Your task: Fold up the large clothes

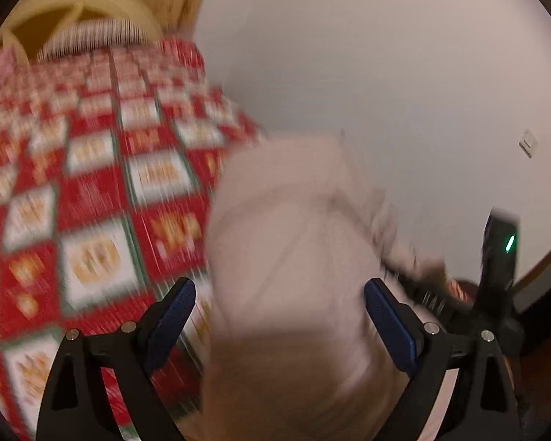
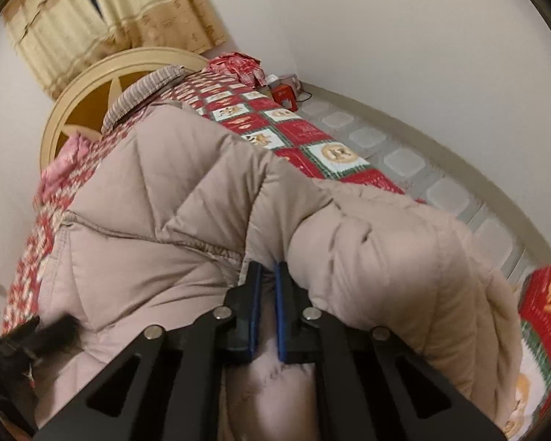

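Here a beige quilted jacket (image 2: 187,213) was gripped on the bed

The right gripper (image 2: 267,272) was clenched on a puffy fold of it, the jacket's length running away from the fingers over the red patterned bedcover (image 2: 297,136). The left gripper (image 1: 279,294) was seen released, its jaws wide around blurred beige cloth, not pressing it

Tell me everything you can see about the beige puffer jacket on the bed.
The puffer jacket is pale beige, quilted in stitched diagonal panels, and looks like soft padded nylon. It lies spread over the red patchwork bedspread, one padded part bulging up at the right. The right gripper is shut on a fold of it. In the blurred left wrist view, a lifted part hangs between the open left gripper's fingers; contact there is unclear.
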The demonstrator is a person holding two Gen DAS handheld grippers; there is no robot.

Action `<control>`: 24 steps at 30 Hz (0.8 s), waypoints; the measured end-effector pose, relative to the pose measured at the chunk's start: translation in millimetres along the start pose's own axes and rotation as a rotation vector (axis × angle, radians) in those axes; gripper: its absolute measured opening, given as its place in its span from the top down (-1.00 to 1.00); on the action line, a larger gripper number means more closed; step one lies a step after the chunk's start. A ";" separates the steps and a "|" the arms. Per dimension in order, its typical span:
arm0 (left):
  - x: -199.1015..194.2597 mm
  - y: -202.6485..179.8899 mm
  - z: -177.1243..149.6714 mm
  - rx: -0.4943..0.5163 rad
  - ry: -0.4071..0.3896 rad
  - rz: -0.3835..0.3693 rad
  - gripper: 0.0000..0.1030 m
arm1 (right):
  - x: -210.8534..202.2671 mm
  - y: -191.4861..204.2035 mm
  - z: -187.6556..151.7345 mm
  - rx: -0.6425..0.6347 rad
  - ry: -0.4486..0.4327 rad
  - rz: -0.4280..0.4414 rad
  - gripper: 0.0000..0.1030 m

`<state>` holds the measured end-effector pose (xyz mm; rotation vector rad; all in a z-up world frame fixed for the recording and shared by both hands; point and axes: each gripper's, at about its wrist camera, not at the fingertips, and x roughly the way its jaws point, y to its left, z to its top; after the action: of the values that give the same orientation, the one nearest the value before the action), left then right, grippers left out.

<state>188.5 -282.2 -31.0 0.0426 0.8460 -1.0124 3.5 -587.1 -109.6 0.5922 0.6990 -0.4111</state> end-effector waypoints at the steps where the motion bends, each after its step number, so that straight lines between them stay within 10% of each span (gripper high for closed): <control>1: -3.7 -5.6 9.3 0.014 -0.023 -0.001 -0.83 | -0.3 -2.8 -1.2 0.011 -0.006 0.008 0.90; 6: 42.3 -48.7 68.4 0.088 0.066 0.027 -0.83 | -8.6 6.3 5.5 0.021 -0.026 0.020 0.90; 11: 125.7 -43.3 60.9 0.125 0.284 0.219 -0.86 | -11.9 6.9 2.2 0.037 -0.048 0.021 0.90; 16: 145.8 -15.0 51.7 0.024 0.303 0.190 -0.99 | -10.2 -0.8 3.5 0.089 -0.047 0.075 0.91; 24: 162.2 -39.2 39.8 0.196 0.201 0.351 -0.99 | -7.2 0.6 10.5 0.125 -0.066 0.038 0.92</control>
<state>223.1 -438.0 -94.0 0.4510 0.8818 -0.7630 3.9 -592.1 -97.9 0.7063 0.6014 -0.4395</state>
